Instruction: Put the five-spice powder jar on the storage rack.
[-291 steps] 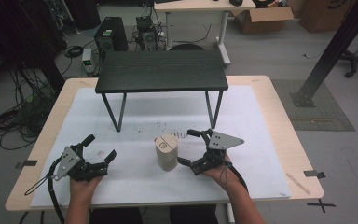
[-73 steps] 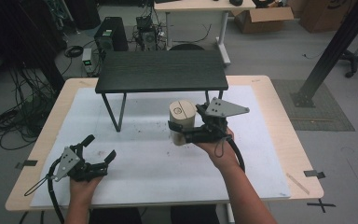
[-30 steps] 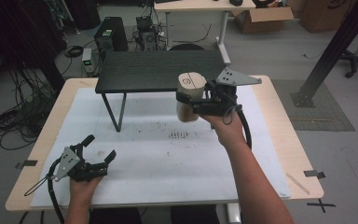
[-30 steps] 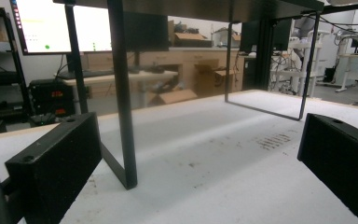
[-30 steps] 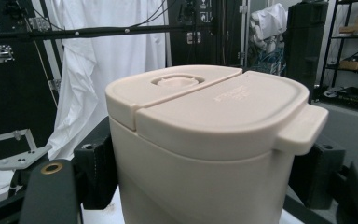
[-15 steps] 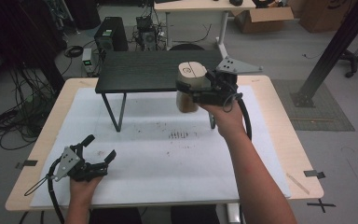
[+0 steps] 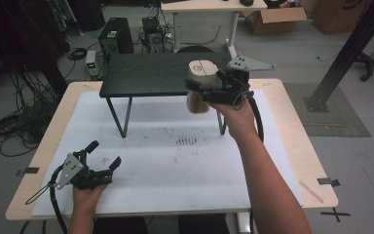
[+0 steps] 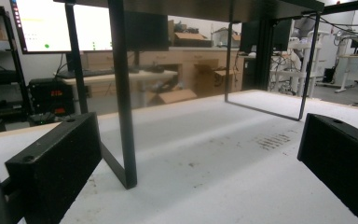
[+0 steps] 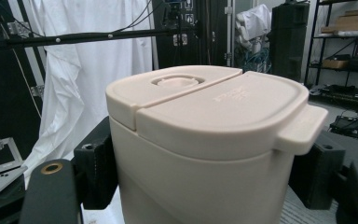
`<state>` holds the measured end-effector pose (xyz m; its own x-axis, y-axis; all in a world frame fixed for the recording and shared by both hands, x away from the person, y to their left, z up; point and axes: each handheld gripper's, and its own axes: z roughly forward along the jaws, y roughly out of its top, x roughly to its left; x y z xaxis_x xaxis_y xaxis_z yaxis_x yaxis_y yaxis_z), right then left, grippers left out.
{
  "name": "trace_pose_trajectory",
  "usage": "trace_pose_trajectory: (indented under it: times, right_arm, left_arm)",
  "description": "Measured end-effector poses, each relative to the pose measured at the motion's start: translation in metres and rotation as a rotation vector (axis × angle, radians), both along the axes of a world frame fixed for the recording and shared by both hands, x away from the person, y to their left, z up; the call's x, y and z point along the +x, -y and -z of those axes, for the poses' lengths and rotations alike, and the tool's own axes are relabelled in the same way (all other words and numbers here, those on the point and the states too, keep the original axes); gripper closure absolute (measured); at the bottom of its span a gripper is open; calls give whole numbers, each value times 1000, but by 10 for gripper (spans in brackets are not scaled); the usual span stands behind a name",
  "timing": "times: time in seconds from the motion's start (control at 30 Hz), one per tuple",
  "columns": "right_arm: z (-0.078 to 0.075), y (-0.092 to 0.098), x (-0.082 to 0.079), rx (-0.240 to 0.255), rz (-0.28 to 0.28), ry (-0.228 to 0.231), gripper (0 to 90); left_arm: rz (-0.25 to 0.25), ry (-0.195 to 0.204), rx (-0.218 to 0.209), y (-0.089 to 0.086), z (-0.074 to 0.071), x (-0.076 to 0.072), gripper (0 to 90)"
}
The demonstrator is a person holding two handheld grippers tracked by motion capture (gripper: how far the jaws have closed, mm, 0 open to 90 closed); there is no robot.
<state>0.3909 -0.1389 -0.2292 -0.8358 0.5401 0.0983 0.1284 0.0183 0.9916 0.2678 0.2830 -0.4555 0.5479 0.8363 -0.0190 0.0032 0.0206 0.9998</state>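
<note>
- The right gripper [image 7: 205,90] is carrying the beige lidded container [image 7: 200,84] farther from the person than half a second ago, now holding it up at the near edge of the black shelf [image 7: 156,73].
- Its fingers [image 9: 95,170] are clamping the container's sides.
- The container's lid is staying closed, hiding any contents.
- The left gripper [image 7: 104,161] is resting on the white surface [image 7: 185,170], unmoved, fingers apart.
</note>
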Motion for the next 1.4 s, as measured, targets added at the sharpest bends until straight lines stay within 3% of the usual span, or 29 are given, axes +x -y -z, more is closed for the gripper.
trace_pose_trajectory:
  times: [0.77,1.4]
  right_arm:
    - [-15,0,18,-8,61,3,238]
    - [-23,-10,39,-37,146,-7,239]
  left_arm:
    - [0,1,-2,0,0,0,2]
    - [0,6,-5,-1,0,-1,2]
